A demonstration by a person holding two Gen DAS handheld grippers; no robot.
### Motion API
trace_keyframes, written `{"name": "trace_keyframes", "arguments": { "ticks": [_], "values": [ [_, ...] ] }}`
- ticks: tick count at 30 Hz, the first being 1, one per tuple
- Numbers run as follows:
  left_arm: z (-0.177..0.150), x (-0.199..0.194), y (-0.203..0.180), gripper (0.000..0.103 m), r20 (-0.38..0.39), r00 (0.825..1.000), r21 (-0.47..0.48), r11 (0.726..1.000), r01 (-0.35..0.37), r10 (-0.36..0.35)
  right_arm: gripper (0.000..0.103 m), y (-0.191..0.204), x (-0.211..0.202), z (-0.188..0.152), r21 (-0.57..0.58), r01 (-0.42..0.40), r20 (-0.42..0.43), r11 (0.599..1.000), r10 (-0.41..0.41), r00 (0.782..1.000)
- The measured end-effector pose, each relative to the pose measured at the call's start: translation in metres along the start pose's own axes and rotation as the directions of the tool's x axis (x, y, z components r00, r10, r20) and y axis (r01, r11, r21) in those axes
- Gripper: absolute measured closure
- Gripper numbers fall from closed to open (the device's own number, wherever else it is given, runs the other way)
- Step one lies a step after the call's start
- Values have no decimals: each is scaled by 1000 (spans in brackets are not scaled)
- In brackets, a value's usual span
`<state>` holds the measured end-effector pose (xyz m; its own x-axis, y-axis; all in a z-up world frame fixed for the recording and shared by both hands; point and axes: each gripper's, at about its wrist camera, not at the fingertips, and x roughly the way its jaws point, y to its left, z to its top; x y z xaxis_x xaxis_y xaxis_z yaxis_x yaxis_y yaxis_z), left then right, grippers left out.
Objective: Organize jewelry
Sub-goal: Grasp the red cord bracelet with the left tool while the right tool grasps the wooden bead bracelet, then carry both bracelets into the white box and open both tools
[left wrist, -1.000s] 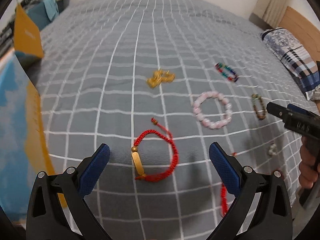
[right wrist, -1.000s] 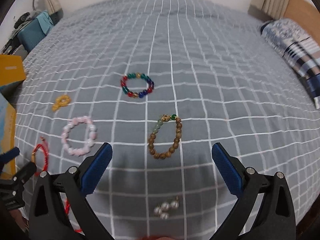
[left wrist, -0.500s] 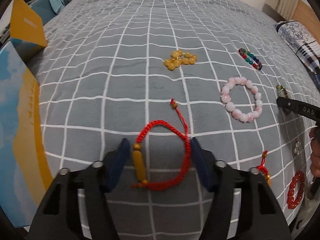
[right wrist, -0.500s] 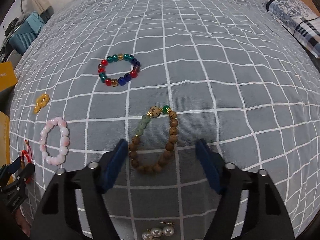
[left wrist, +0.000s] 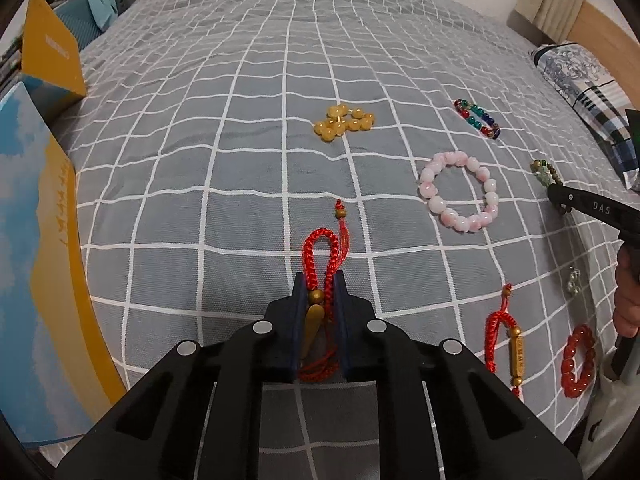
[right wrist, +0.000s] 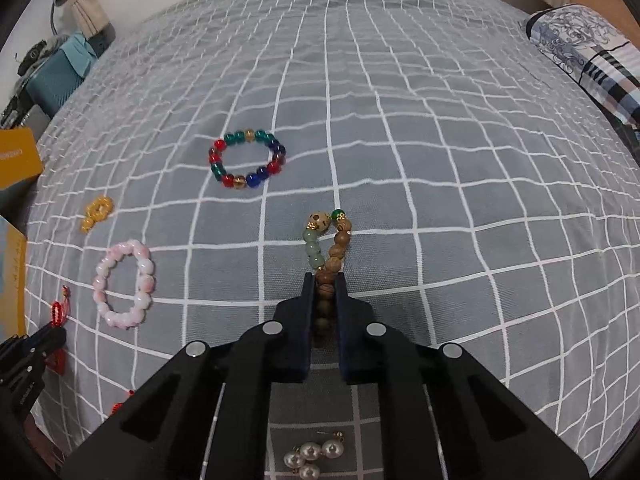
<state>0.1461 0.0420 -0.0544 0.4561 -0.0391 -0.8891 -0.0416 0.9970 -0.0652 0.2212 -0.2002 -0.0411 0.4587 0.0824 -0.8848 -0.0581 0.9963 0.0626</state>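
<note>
My left gripper (left wrist: pixel 319 280) is shut on the red cord bracelet (left wrist: pixel 324 264) with a gold bar, squeezing its loop narrow on the grey checked bedspread (left wrist: pixel 240 160). My right gripper (right wrist: pixel 324 280) is shut on the wooden bead bracelet (right wrist: pixel 332 256) with green beads, pinched flat between the blue pads. A pink bead bracelet (left wrist: pixel 460 192) (right wrist: pixel 124 284), a multicoloured glass bracelet (right wrist: pixel 248 160) (left wrist: pixel 478 118) and a yellow bead piece (left wrist: pixel 344 122) (right wrist: pixel 97 212) lie loose on the bed.
A second red cord bracelet (left wrist: pixel 506 344), a red bead bracelet (left wrist: pixel 576 360) and pearl earrings (right wrist: pixel 312 454) lie near the bed's front edge. A blue and yellow box (left wrist: pixel 36 260) stands at the left. A patterned pillow (right wrist: pixel 588 52) lies at the right.
Both grippers went from wide open to shut: the left closed on the red cord bracelet, the right on the wooden bead bracelet, flattening each loop.
</note>
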Motion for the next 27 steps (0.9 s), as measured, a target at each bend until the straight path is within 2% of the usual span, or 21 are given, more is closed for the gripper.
{"name": "trace_keyframes", "arguments": {
  "ticks": [13, 27],
  "values": [
    [1, -19, 0, 91, 53, 999, -8, 1000, 9, -8, 96, 4, -20, 1, -21, 29, 77, 999, -27, 997],
    [0, -29, -3, 91, 82, 997, -3, 1000, 15, -15, 96, 3, -25, 0, -27, 36, 90, 999, -33, 995]
  ]
}}
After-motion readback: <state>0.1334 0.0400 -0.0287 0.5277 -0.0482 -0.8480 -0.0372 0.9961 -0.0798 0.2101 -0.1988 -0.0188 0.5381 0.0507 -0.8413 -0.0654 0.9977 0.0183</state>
